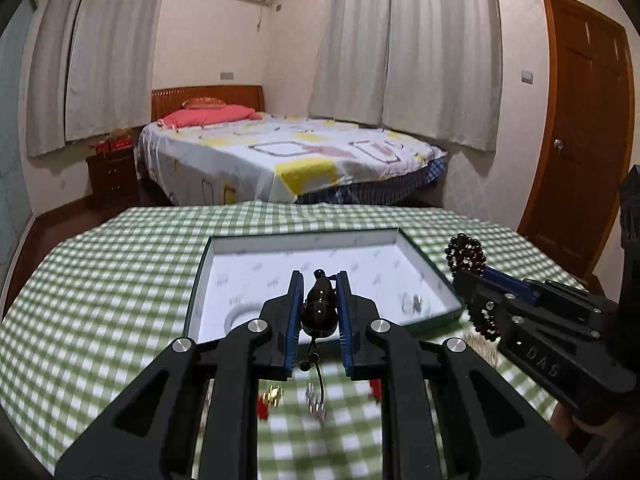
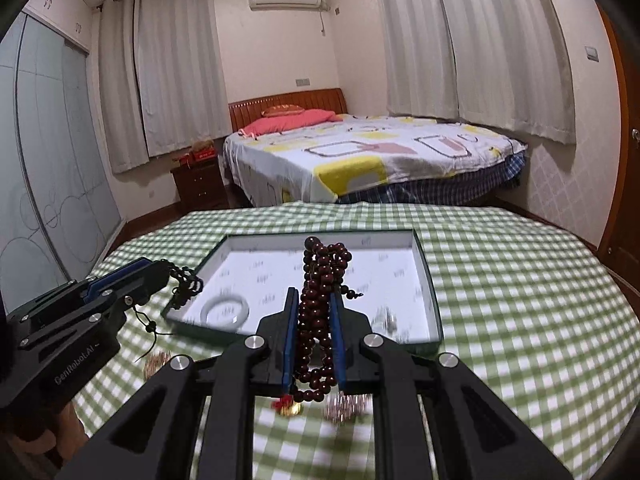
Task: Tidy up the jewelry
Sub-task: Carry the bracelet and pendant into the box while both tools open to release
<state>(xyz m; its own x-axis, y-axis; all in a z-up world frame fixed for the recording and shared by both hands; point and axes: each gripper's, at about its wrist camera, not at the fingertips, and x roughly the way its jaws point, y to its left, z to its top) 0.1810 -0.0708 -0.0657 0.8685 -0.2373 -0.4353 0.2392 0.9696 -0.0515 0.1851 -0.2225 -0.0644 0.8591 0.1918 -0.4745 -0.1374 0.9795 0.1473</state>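
Nearest the left wrist camera, the left hand-held gripper (image 1: 319, 280) is clamped on a glossy dark brown gourd-shaped pendant (image 1: 319, 306). Its long axis runs along the fingers, the narrow neck pointing away from the camera and a thin black cord with small knots (image 1: 314, 364) trailing down from its wider end. The right hand-held gripper (image 2: 314, 298) is clamped on a bunched string of small dark red round beads (image 2: 320, 300). The bundle stands roughly upright between the blue pads (image 2: 291, 332), loops rising above the fingertips and more hanging beneath.

Both are held above the bench (image 2: 520, 280), which is covered by a green and white checked cloth. Under the grippers lie blurred small pieces on the cloth: a gold and red trinket (image 2: 289, 407) and a pale metallic cluster (image 2: 345, 404).

Just beyond sits a shallow rectangular box with white printed lining and dark edges (image 2: 428, 276). Inside it lie a pale whitish bangle (image 2: 225, 309) at the near left and a blurred silvery item (image 2: 390, 322) at the near right.

Farther off stands a bed with a patterned sheet (image 1: 280, 156), and white curtains (image 1: 440, 48) behind it.
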